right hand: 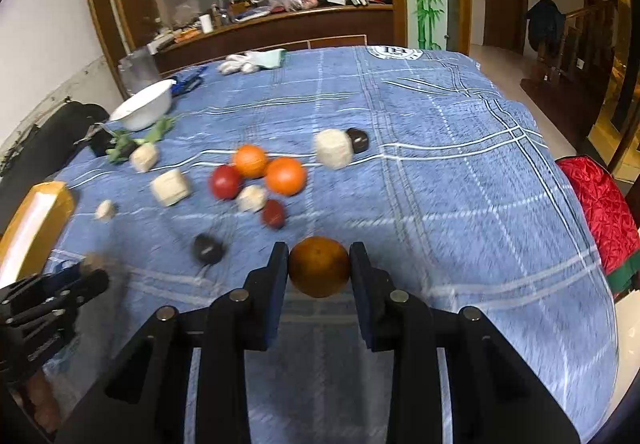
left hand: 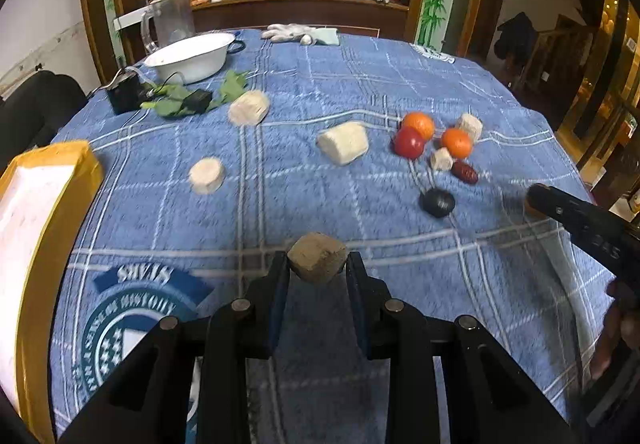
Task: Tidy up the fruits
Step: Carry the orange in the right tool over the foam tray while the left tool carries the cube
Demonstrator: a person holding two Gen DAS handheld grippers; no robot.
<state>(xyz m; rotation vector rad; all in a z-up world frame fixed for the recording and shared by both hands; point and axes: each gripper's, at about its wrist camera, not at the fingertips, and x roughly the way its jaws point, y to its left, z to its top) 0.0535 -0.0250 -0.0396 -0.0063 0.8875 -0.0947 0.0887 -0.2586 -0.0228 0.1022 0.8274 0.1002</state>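
Now white bowl, contents hidden.

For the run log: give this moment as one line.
left gripper: shut on beige chunk | right gripper: shut on orange | both above blue cloth

My table, under a blue checked cloth, carries two oranges, a red fruit, pale chunks, a white bowl, gloves and a yellow-edged box.
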